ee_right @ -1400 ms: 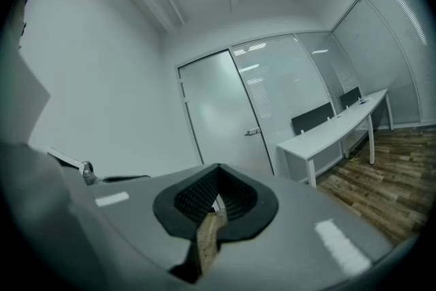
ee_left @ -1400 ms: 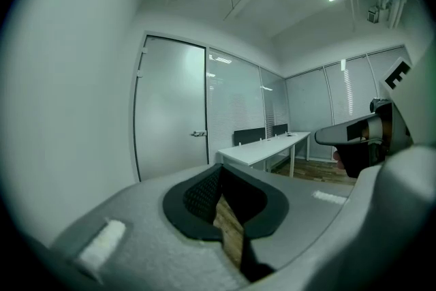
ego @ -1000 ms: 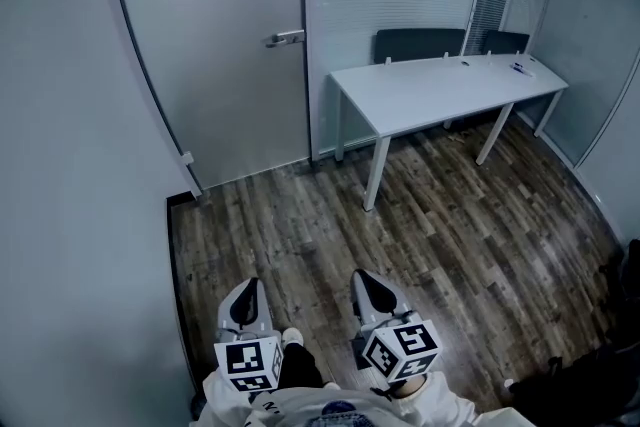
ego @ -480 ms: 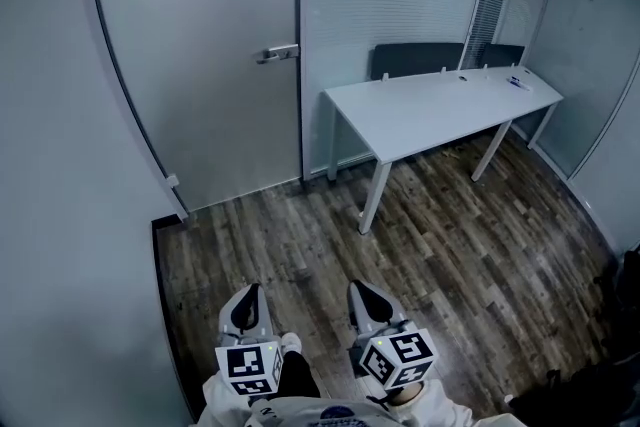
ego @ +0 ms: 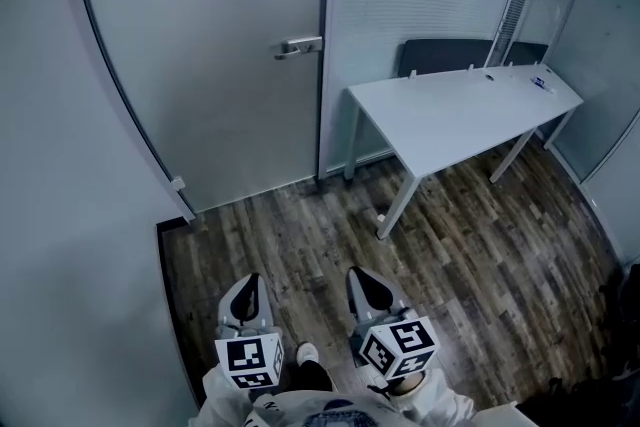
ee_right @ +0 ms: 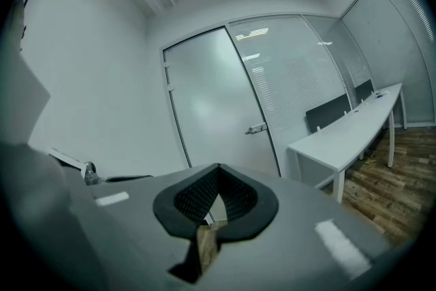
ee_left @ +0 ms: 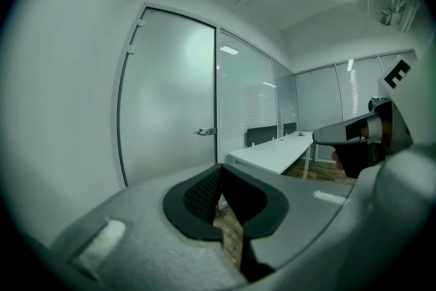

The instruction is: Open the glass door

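Two grippers sit low in the head view, side by side over the dark wood floor [ego: 470, 245], both aimed toward the glass door [ego: 230, 85].

Left gripper [ego: 245, 299]: jaws together, pads meeting at the tip, nothing between them. Right gripper [ego: 368, 291]: jaws likewise closed, empty. Each carries its marker cube nearest the person. Neither touches the door; both are well apart from it.

Door: frosted glass, tall, set between the plain wall [ego: 60, 215] on the left and a fixed glass panel [ego: 400, 5] on the right. It stands closed, flush with that panel. The metal lever handle [ego: 300, 46] is on its right edge, level. A small hinge fitting [ego: 178, 183] shows near the bottom of its left edge.

Right of the door: a white table [ego: 460, 115] against the glass panel, with dark chairs [ego: 445, 55] behind it.
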`<state>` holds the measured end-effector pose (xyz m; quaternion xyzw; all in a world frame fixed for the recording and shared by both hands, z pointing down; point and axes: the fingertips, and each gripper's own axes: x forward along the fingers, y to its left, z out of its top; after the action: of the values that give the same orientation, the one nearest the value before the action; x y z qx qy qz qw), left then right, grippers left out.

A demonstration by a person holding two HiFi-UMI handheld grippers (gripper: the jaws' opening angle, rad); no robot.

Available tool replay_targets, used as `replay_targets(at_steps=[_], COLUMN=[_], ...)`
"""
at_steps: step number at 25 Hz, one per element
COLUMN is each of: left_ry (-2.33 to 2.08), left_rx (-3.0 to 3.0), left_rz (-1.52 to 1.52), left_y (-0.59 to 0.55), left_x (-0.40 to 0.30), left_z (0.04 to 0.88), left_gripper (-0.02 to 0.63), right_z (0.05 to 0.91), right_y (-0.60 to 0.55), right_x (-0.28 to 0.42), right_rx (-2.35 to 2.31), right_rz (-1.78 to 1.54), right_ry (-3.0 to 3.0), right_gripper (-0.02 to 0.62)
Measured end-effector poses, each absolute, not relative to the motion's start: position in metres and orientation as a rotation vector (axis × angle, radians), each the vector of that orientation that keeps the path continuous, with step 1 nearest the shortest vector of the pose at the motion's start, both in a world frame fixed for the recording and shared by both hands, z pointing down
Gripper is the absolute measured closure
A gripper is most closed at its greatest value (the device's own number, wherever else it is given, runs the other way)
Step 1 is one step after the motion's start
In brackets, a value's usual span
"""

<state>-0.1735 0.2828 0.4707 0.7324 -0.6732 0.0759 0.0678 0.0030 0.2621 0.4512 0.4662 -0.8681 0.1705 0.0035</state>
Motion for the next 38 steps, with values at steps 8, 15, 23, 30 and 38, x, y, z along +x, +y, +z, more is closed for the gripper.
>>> replay_targets(at_steps=[8,15,23,30,38], left_ry=[-2.023,-2.012,-2.062,-2.090,-2.096], left_rx=[2.200,2.198,2.203,2.181,2.154], left_rz=[0.242,0.224,0.192,0.226,0.270], left_y=[0.213,0.167,0.106,0.009,-0.123], left_x=[-0.214,-0.224,-0.225,-0.216,-0.187], left_z=[0.476,0.477,0.474,0.473,0.475], left_gripper=[0.601,0.601,0.601,0.601,0.601], right_z=[0.456,0.459,0.458,0.460,0.464], right_y=[0.189,0.146,0.079,-0.024,-0.155], right_x=[-0.040,-0.047,-0.047,-0.043,-0.013], right_rx=[1.453,1.458,1.451,1.404,1.366], right_rz=[0.539,0.531,0.492,0.511,0.550], right_ry=[-2.711,-2.685,-2.723,-2.761,-2.749], right_gripper=[0.592,0.592,0.592,0.592,0.592])
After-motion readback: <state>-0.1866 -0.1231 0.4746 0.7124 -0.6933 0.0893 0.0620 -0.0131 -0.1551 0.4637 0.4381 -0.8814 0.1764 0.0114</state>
